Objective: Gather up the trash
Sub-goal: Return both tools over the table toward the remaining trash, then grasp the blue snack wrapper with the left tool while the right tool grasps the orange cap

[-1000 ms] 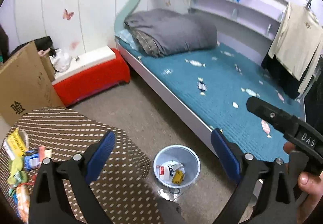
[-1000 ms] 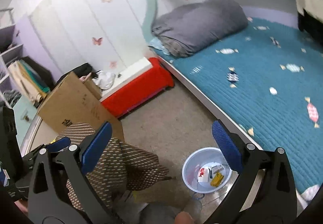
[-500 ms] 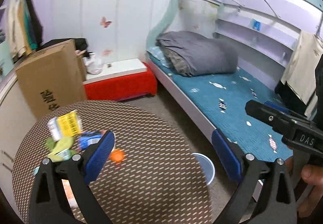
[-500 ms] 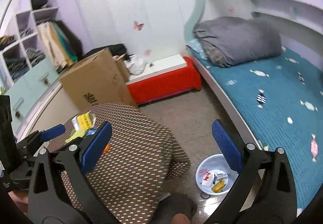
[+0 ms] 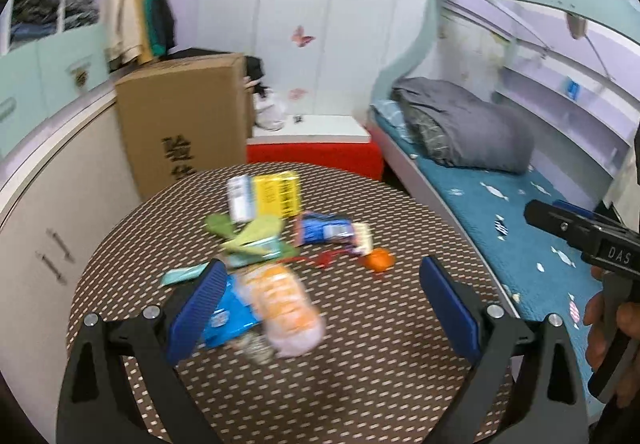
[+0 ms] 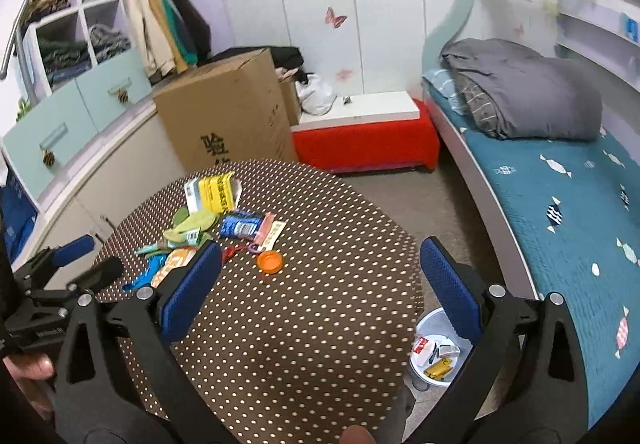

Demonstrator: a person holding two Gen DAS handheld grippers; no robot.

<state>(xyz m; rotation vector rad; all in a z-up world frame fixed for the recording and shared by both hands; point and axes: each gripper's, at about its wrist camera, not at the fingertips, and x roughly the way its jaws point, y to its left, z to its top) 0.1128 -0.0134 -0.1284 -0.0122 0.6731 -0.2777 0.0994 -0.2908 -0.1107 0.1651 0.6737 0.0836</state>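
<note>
From the left wrist view, the left tongs [image 5: 320, 304] are spread wide with nothing between the blue pads, held above the round bench [image 5: 360, 364], which wears a brown dotted cloth. The trash lies scattered on the bench's far half: a yellow box [image 5: 278, 194] with a white-and-blue box [image 5: 239, 198] just beside it, green wrappers [image 5: 250, 234], a blue packet [image 5: 324, 230], an orange cap [image 5: 379, 259], and a blurred orange-and-white packet [image 5: 286, 304] on top of a blue wrapper [image 5: 226, 318] close to the left pad. At the right edge a hand [image 5: 608, 328] grips the handle of the right tongs [image 5: 568, 222], seen side-on over the blue bed [image 5: 500, 212].

From the right wrist view, the right tongs [image 6: 320, 288] are also spread wide and empty, above the near part of the bench [image 6: 300, 344]. The same trash sits toward the bench's far left: the yellow box [image 6: 216, 190], green wrappers [image 6: 192, 226], blue packet [image 6: 240, 226] and orange cap [image 6: 270, 263], the cap apart from the rest. The left tongs [image 6: 86, 258] reach in from the left edge near the pile. On the floor between bench and bed stands a white bin [image 6: 434, 358] with a few wrappers inside. A cardboard box [image 6: 228, 112] and a red bench seat [image 6: 364, 140] stand behind.
</note>
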